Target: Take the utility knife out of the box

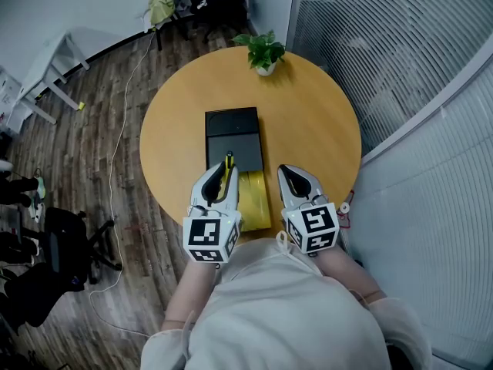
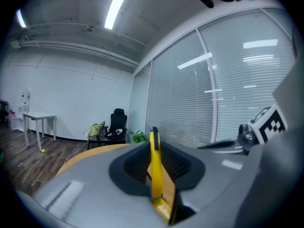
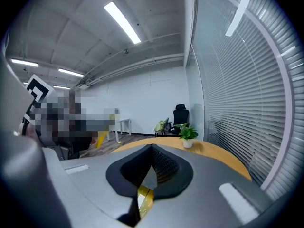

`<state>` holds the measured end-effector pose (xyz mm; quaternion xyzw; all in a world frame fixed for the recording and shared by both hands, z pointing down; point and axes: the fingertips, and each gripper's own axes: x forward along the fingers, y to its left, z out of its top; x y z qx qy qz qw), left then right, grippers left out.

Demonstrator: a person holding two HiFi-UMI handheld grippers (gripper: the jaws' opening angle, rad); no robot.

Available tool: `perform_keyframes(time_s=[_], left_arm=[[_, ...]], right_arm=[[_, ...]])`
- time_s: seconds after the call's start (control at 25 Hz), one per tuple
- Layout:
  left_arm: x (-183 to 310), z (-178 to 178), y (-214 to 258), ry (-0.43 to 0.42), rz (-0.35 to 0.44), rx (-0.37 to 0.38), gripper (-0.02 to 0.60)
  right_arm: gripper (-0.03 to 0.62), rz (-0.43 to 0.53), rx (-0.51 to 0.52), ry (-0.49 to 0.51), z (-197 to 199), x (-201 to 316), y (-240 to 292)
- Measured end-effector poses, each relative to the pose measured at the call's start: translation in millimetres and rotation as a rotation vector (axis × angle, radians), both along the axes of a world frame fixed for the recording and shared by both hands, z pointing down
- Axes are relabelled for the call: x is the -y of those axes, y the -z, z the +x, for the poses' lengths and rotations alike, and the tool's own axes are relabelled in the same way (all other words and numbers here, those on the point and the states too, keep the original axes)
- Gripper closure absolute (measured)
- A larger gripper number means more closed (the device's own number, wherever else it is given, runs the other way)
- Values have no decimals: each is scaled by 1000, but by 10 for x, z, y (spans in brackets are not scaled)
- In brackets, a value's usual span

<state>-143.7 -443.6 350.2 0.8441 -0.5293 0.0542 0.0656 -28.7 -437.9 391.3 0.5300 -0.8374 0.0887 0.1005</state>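
Room: office with dark wood-plank floor [image 1: 85,129], and a glass wall with white blinds [image 1: 400,45] curving close past the table from 1 to 5 o'clock.
Table: round tan wooden table [image 1: 316,129], mostly bare top. A small green potted plant [image 1: 264,52] sits right at its 12 o'clock rim.
Boxes: flat black rectangular box [image 1: 233,133] at centre. A yellow box tray [image 1: 254,199] lies just below it, reaching the 6 o'clock rim.
Knife: yellow utility knife [image 2: 155,167] is off the table, pointing to 12, with its tip over the black box's near edge.
Left gripper [image 1: 218,177]: jaws clamped on the knife.
Right gripper [image 1: 291,172]: jaws together, nothing in them, just right of the tray.
Open room: floor from 7 to 11 o'clock is loose-ish, with a thin white cable [image 1: 117,149], a black office chair [image 1: 69,245] at 8 and a white desk [image 1: 54,60] at 10.
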Motion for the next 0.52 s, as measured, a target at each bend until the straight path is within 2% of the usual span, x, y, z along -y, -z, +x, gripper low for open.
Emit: perform_keyframes(time_s=[0.52], left_arm=[[2, 19, -121, -13, -24, 5, 514]], right_arm=[[594, -30, 1, 5, -20, -17, -120]])
